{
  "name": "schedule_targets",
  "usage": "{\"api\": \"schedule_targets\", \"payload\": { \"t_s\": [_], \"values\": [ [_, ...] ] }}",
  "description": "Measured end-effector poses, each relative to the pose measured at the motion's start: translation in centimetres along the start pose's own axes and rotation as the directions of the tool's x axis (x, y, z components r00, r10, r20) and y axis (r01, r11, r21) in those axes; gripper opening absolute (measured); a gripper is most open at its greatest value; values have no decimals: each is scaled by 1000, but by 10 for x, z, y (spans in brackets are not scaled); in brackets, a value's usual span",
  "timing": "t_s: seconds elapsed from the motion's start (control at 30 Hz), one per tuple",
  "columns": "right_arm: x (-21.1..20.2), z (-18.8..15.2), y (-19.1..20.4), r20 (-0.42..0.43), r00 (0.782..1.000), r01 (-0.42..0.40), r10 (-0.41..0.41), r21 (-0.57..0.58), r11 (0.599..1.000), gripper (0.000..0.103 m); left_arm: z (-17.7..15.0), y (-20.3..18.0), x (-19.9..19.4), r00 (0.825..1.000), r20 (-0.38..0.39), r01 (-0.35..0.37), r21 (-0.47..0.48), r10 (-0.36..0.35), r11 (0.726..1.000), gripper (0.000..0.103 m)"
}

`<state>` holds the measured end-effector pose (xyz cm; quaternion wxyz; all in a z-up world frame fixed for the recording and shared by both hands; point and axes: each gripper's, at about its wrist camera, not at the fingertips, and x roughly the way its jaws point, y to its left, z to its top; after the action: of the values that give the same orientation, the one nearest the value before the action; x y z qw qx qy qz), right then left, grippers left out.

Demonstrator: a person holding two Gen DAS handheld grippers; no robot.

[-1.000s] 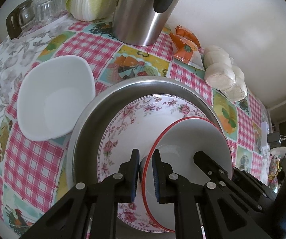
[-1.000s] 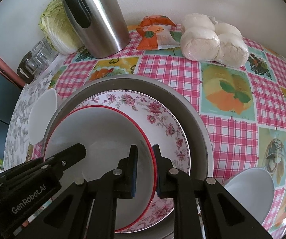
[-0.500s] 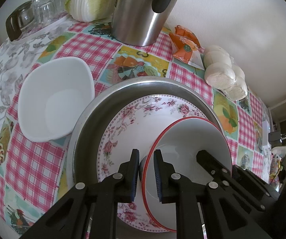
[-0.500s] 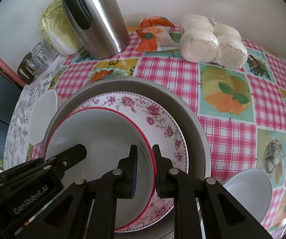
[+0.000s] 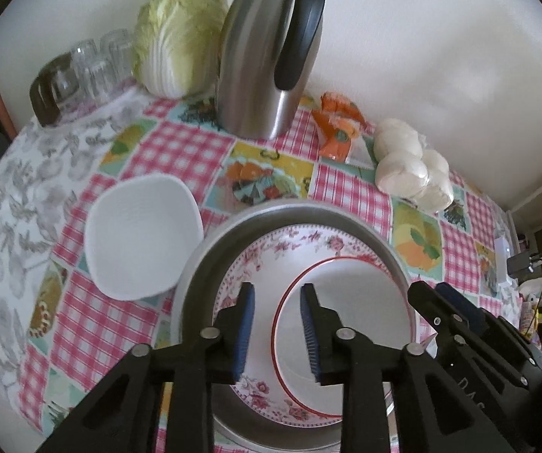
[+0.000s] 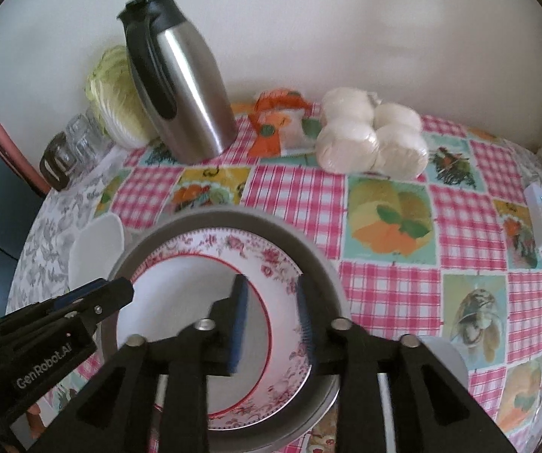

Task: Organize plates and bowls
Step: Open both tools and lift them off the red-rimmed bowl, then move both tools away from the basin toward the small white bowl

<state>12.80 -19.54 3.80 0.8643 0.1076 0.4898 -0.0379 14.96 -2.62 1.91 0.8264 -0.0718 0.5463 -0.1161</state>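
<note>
A red-rimmed white bowl [image 5: 350, 313] sits in a pink floral plate [image 5: 271, 249], which lies in a large metal pan [image 5: 210, 241]. My left gripper [image 5: 276, 324] is open above the bowl's left rim. My right gripper [image 6: 271, 313] is open above the bowl's right rim [image 6: 267, 324]; the floral plate [image 6: 271, 260] and the pan [image 6: 320, 264] show there too. A square white bowl [image 5: 140, 241] stands on the table left of the pan. Another white bowl [image 6: 440, 355] sits right of the pan, partly hidden by my right gripper.
A steel thermos jug [image 5: 267, 56], a cabbage [image 5: 180, 49], glasses [image 5: 85, 64], an orange packet [image 5: 338, 124] and a bag of white buns [image 5: 410, 166] line the back wall. A white device [image 6: 537, 215] lies at the right table edge.
Both grippers opened, let go of the red-rimmed bowl's rim and drew up and back. The bowl now rests in the floral plate.
</note>
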Motion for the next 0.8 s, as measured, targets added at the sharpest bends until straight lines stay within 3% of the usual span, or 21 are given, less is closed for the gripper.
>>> {"api": "schedule_targets", "payload": {
  "t_s": [0.13, 0.27, 0.37, 0.47, 0.57, 0.63, 0.73, 0.8],
  "values": [
    [-12, 2, -4, 34, 999, 22, -23, 6, 1000, 54, 2, -2, -17, 998, 50, -38, 14, 37, 999, 62],
    [-17, 3, -10, 44, 998, 41, -42, 12, 999, 64, 3, 1, -27, 996, 71, -54, 7, 54, 999, 67],
    [-19, 2, -13, 38, 998, 46, -47, 14, 999, 65, 2, 1, -31, 994, 77, -76, 3, 76, 997, 78],
    [-22, 1, -16, 39, 998, 58, -58, 17, 998, 74, -2, 2, -31, 991, 79, -106, 7, 105, 994, 85],
    [-25, 0, -17, 41, 997, 68, -69, 18, 997, 75, -6, 6, -30, 991, 76, -107, -7, 107, 994, 91],
    [-26, -1, -17, 39, 996, 76, -77, 14, 997, 75, -8, 11, -31, 990, 84, -108, -23, 110, 994, 102],
    [-28, -2, -18, 40, 996, 82, -82, 13, 997, 86, -11, 16, -34, 986, 106, -129, -34, 132, 991, 103],
    [-29, -2, -18, 43, 996, 82, -83, 16, 997, 86, -13, 19, -35, 982, 115, -149, -35, 152, 988, 103]
  ]
}}
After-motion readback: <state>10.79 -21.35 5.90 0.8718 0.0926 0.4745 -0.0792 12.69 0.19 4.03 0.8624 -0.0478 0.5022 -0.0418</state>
